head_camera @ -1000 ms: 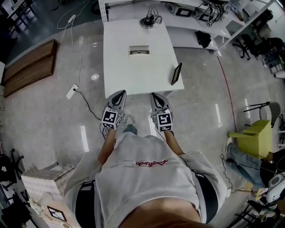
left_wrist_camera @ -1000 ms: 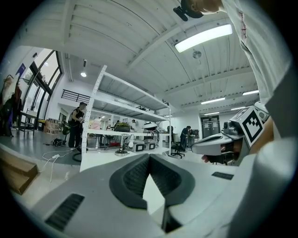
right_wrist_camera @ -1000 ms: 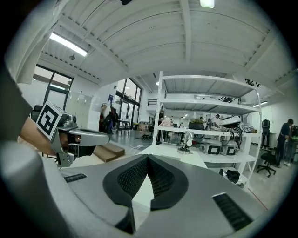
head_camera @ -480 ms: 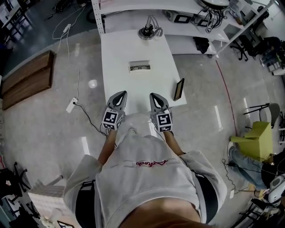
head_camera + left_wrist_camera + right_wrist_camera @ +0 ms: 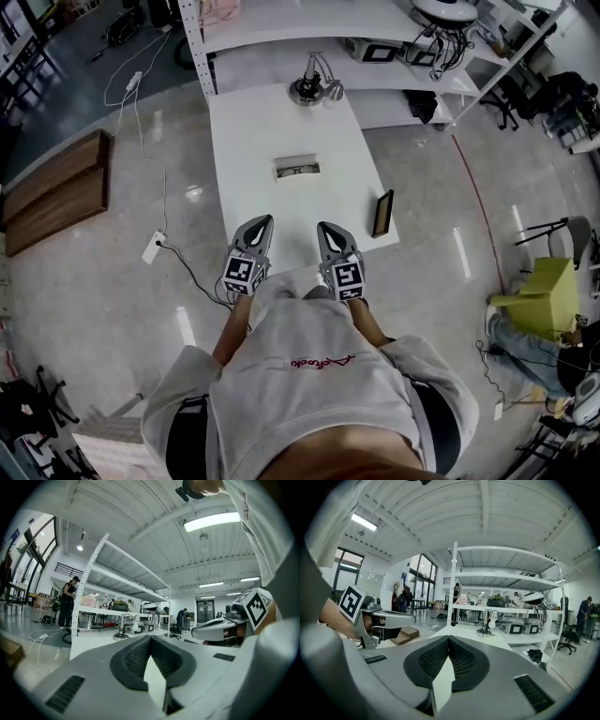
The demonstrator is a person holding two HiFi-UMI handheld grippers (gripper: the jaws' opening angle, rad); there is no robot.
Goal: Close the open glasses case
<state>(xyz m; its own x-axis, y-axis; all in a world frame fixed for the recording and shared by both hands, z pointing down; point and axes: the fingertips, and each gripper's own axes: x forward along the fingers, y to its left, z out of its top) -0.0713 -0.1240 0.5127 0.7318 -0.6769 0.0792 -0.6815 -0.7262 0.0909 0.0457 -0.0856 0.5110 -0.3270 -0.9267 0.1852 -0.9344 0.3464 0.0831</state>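
Item: pale rectangular open glasses case, laid at the middle of the white rectangular counter, lid not yet shut. Tools: left tongs and right tongs, held shut and empty. They have been brought over the counter's near edge within the last second, and the case is judged still out of reach.

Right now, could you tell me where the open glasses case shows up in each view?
Head view: the case lies mid-table, just above centre.
Left gripper view: not made out; the table shows edge-on.
Right gripper view: not made out either.
Shared landmark: the stand at the table's far end, left of centre in the left gripper view and right of centre in the right one.
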